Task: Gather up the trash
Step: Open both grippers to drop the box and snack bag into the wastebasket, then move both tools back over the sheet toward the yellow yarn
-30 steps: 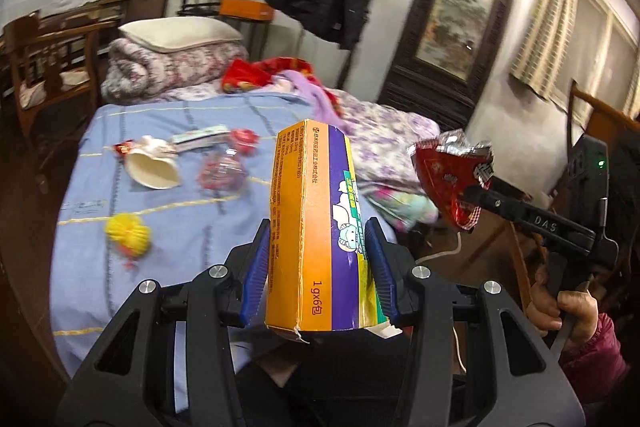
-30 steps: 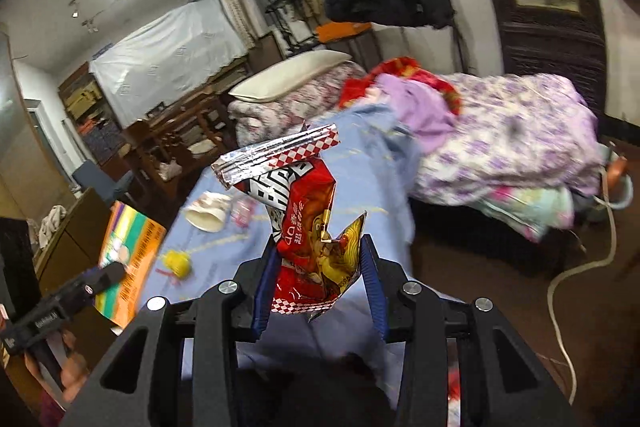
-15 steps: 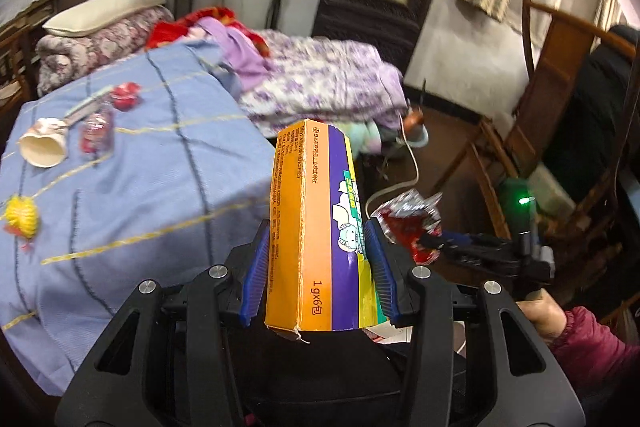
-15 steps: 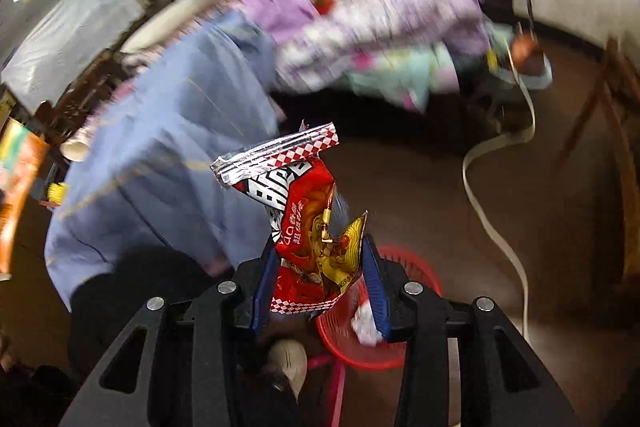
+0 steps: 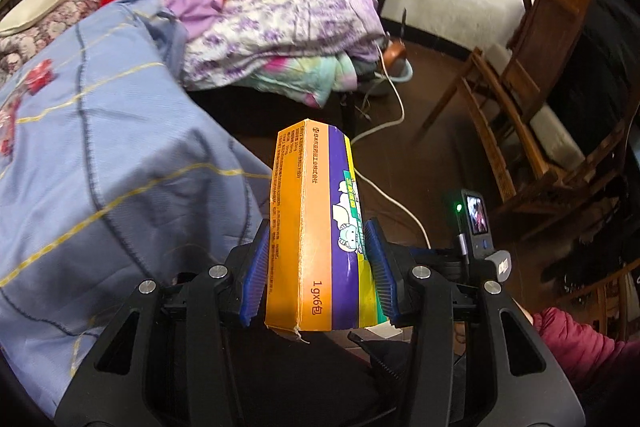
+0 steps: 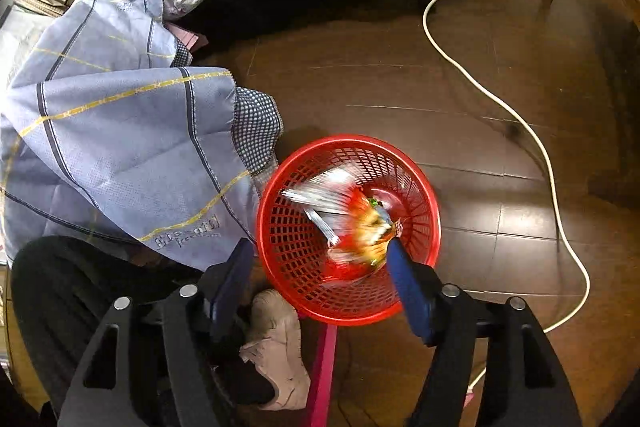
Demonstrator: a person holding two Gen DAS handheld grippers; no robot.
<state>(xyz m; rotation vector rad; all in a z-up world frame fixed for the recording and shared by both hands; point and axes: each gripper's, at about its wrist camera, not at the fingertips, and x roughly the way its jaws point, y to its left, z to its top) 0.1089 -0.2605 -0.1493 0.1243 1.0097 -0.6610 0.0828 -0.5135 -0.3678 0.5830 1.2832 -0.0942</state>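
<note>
My left gripper (image 5: 316, 243) is shut on an upright orange and purple carton (image 5: 308, 211), held above the dark floor beside the blue cloth (image 5: 100, 155). My right gripper (image 6: 318, 251) points down over a red mesh basket (image 6: 276, 227) on the floor. Its jaws are opening. The red and silver snack bag (image 6: 352, 223) is a blur between them, dropping into the basket close to the right pad. Red wrappers (image 5: 40, 75) lie on the blue cloth at the far left.
A white cable (image 6: 520, 131) snakes across the floor right of the basket. A pale shoe (image 6: 276, 339) and a pink stick (image 6: 324, 367) sit just below it. A wooden chair (image 5: 540, 87) stands at right. Piled bedding (image 5: 280, 19) lies beyond, and a person's red sleeve (image 5: 580, 343) is at lower right.
Both grippers swung away from the cloth-covered surface and dipped toward the floor. The right one came over the red basket and let go of the snack bag. The left still grips the carton.
</note>
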